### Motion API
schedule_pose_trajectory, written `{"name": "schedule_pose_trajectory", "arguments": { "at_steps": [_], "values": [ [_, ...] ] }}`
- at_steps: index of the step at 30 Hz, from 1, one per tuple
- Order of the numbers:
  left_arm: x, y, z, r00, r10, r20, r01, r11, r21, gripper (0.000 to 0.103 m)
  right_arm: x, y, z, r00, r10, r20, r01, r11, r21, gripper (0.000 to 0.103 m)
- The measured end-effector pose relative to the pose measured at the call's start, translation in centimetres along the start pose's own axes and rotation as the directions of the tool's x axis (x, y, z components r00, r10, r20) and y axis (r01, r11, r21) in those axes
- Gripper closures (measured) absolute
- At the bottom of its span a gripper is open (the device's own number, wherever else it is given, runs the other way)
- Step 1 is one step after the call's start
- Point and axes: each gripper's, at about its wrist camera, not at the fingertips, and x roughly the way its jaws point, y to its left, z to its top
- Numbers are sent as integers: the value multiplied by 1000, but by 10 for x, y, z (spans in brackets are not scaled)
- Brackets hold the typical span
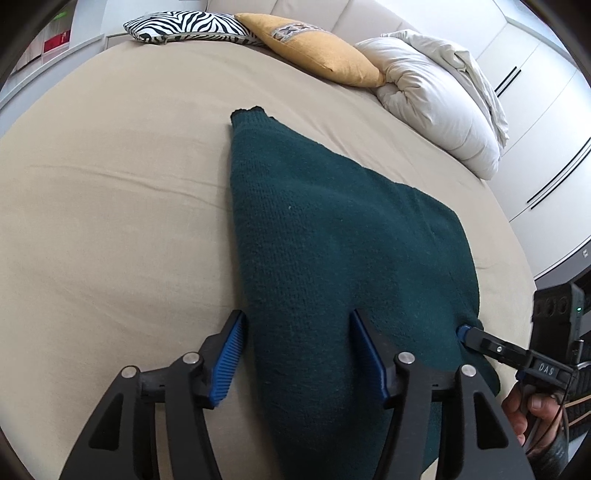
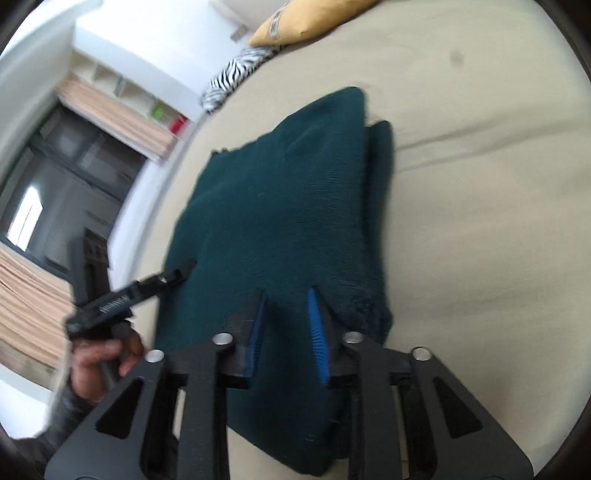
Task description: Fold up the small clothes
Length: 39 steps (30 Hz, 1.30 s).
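Left gripper (image 1: 297,332): black frame, blue ribbed pads (image 1: 229,360), jaws spread wide. One pad sits over the beige sheet just off the near left edge of the dark green knitted sweater (image 1: 332,236); the other sits over the knit itself. Nothing is caught between them. Whether the pads touch the fabric cannot be told.

Right gripper (image 2: 288,295): same build, jaws parted with a narrower gap, both tips over the near part of the dark green knitted sweater (image 2: 280,206). Knit shows in the gap between the pads; a pinch cannot be confirmed (this view is motion-blurred). In the left wrist view the right gripper (image 1: 463,330) comes in from the sweater's right edge, its blue tip meeting the knit there; from that side its opening cannot be read. The right hand (image 1: 528,410) holds its handle.

Sweater: lies flat on the beige-sheeted bed (image 1: 110,203), folded lengthwise, layered edges stacked along one long side, its narrow end pointing toward the pillows.

Beyond the sweater's far end, at the bed's head: a zebra-striped pillow (image 1: 184,26), a mustard-yellow cushion (image 1: 314,51), and a bunched white duvet (image 1: 436,99), well apart from the sweater. White wardrobe doors (image 1: 535,92) stand past the duvet.
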Motion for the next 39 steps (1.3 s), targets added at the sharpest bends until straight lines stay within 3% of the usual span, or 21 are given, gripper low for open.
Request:
{"name": "schedule_pose_trajectory", "arguments": {
  "at_steps": [2,7,10,12,16,18,19,21,23,25,27,28,29,30,31,33,34,35,36,38,39],
  "values": [
    [-2,0,-1,1000,-4,3,4,1000,-10,41,-10,-14,-5,999,32,6,-32,999,42,92],
    [-10,-2,-6,1000,17,16,-17,1000,-10,41,-35,4,-9,999,-22,29,22,1000,5,85],
    [-12,-3,-7,999,22,26,-22,1000,-22,41,-44,31,-12,998,54,33,-52,997,-63,85],
    [-17,-7,-9,999,34,42,-34,999,-10,42,-34,46,-20,996,86,-14,-87,990,-111,85],
    [-24,-12,-14,996,56,66,-56,998,12,42,6,28,-34,993,-40,-110,31,996,-82,86],
    [-31,-12,-17,995,58,85,-59,998,10,42,1,10,-40,998,35,-58,-37,999,-26,86],
    [-36,-12,-19,993,62,105,-64,998,13,42,-4,8,-40,998,34,-46,-34,999,-15,86],
    [-49,-14,-21,987,76,145,-78,997,12,42,-18,9,-39,1000,-15,-7,15,999,-39,86],
    [-65,-19,-23,974,101,204,-108,994,21,35,-36,13,-36,996,-72,48,76,995,-67,84],
    [-87,-30,-26,944,150,294,-172,984,49,25,-59,22,-32,979,-155,131,168,981,-94,83],
    [-107,-46,-27,902,188,389,-239,967,85,13,-80,37,-28,950,-224,220,257,957,-136,83],
    [-120,-55,-28,872,208,443,-278,955,100,2,-89,48,-26,929,-256,269,304,939,-158,83],
    [-130,-64,-29,841,224,492,-314,943,107,0,-95,56,-25,911,-279,303,340,925,-170,82],
    [-144,-75,-32,796,246,552,-363,925,110,0,-102,69,-24,886,-305,348,385,903,-190,81],
    [-154,-79,-32,769,259,585,-391,914,109,0,-108,80,-24,867,-316,386,417,884,-211,74],
    [-173,-92,-33,713,294,637,-445,891,87,0,-121,104,-24,818,-329,472,477,846,-239,41],
    [-183,-97,-33,696,300,652,-456,887,79,0,-128,114,-25,790,-326,519,502,830,-244,19],
    [-192,-102,-32,687,296,664,-457,886,78,0,-136,128,-30,750,-309,585,527,813,-247,8],
    [-200,-107,-32,675,301,674,-461,885,66,0,-145,137,-32,717,-291,634,545,801,-248,5],
    [-213,-113,-32,643,347,683,-491,871,20,0,-155,158,-39,624,-276,731,605,762,-229,0],
    [-218,-116,-31,633,355,688,-500,866,13,0,-160,168,-39,601,-278,749,625,747,-224,0]
  ]
}}
